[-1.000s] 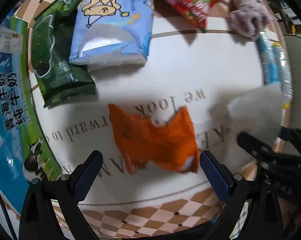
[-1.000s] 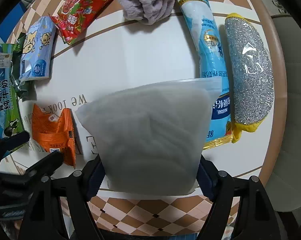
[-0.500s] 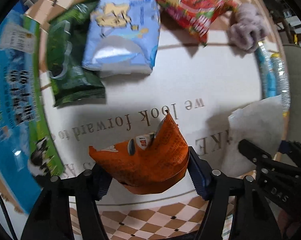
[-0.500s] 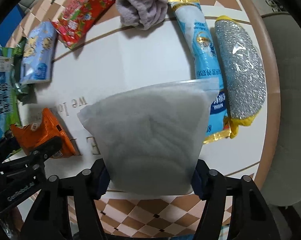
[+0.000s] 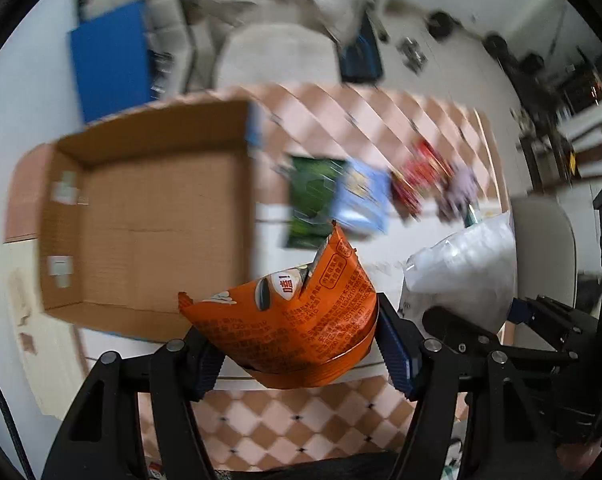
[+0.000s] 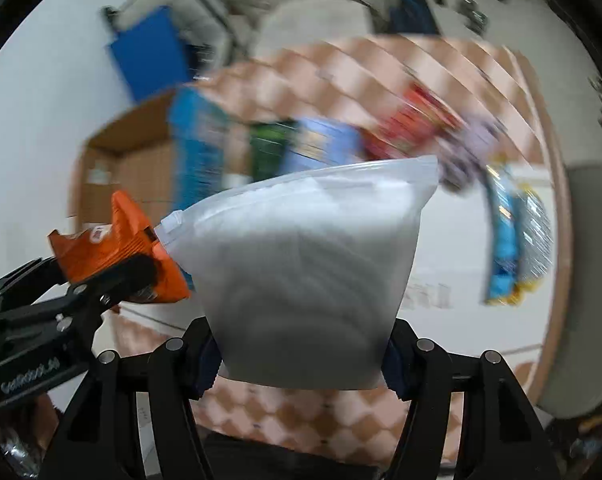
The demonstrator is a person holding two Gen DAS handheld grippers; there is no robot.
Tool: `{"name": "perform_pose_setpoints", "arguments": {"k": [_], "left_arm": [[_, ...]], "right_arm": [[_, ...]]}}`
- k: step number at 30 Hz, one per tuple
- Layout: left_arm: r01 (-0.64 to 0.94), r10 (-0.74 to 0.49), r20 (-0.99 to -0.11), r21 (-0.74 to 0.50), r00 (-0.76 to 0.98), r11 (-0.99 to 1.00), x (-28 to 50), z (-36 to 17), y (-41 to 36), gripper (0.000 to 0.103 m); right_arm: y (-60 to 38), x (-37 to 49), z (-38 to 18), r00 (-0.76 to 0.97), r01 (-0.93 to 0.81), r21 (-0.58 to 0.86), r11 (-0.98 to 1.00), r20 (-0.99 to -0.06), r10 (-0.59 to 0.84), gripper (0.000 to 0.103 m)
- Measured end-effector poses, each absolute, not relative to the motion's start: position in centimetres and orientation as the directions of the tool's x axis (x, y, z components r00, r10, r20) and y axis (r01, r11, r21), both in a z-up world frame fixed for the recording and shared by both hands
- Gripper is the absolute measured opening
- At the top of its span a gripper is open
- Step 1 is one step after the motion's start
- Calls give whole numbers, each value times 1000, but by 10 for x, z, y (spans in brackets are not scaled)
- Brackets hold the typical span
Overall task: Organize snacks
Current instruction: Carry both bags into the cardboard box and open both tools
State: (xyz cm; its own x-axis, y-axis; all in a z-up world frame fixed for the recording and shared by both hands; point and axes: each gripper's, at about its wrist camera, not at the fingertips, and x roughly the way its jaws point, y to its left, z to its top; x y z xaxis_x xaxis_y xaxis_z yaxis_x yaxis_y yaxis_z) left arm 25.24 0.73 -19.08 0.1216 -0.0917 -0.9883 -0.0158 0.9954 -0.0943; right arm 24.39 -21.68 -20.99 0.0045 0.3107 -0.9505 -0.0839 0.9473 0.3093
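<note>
- Left wrist view: the left gripper (image 5: 297, 354) is raised off the table (image 5: 285, 424) and tipped forward, so its camera looks across the tabletop toward the room beyond instead of straight down.
- Its jaws are clenched on the orange snack packet (image 5: 289, 324), which is bowed into a curve between the blue pads and held in the air, clear of the table.
- Beyond and to the left of the packet lies an open cardboard box (image 5: 149, 232), its inside bare brown card as far as the blur lets one see.
- Right wrist view: the right gripper (image 6: 301, 360) is lifted and tipped forward in the same way, jaws pinched on the lower edge of a frosted white zip bag (image 6: 309, 280) that stands up between them.
- Both grippers are close side by side; in the right view the orange packet touches or overlaps the bag's zip corner, and which cannot be told.
- Since half a second ago both tools have swung up from the table; a second ago the orange packet lay flat on the white lettered surface between open left jaws.
- Left on the table are a green packet (image 5: 313, 204), a light blue packet (image 5: 361, 204), a red packet (image 5: 417, 180), a grey cloth (image 5: 459, 192) and a long blue sachet (image 6: 503, 232), all motion-blurred.
</note>
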Motion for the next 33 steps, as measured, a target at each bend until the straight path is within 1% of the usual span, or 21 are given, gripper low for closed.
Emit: {"name": "perform_pose_setpoints", "arguments": {"k": [2,6,10,15,20,22,25,30,33], "left_arm": [[-50,-80,-987,-88,141,995,259,-181,37,65],[-119,-49,-988,-67,150,991,279,-180,113,65],[-160,-46,-993,-64,112,985,301,-200,171,65],[-181,-109,-994,-110,15,977,343,-253,224,65],[-189,-186,-979,-166,-90,968,374,-310,241,65],[-184,-204,-971,-179,-124,966,384,-331,244,65],[-166,-213,-964,-187,-157,968,396,-350,243,66],[-122,-188,-965,-168,-184,978,402,-361,242,66],[-117,-187,-962,-166,-197,979,402,-360,241,66]], "right_arm": [[-174,262,-191,16,-116,334,935,-941,338,67],[-93,287,-180,11,-150,362,920,-930,367,67],[-19,317,-197,-15,-157,345,925,-938,347,67],[47,356,-251,-90,-132,310,942,-950,300,67],[81,381,-299,-120,-130,247,960,-965,232,68],[89,388,-316,-126,-126,221,967,-971,206,68],[94,394,-335,-133,-119,194,974,-975,178,68],[92,399,-353,-144,-98,194,976,-973,179,70],[94,401,-360,-159,-90,197,976,-971,181,75]]}}
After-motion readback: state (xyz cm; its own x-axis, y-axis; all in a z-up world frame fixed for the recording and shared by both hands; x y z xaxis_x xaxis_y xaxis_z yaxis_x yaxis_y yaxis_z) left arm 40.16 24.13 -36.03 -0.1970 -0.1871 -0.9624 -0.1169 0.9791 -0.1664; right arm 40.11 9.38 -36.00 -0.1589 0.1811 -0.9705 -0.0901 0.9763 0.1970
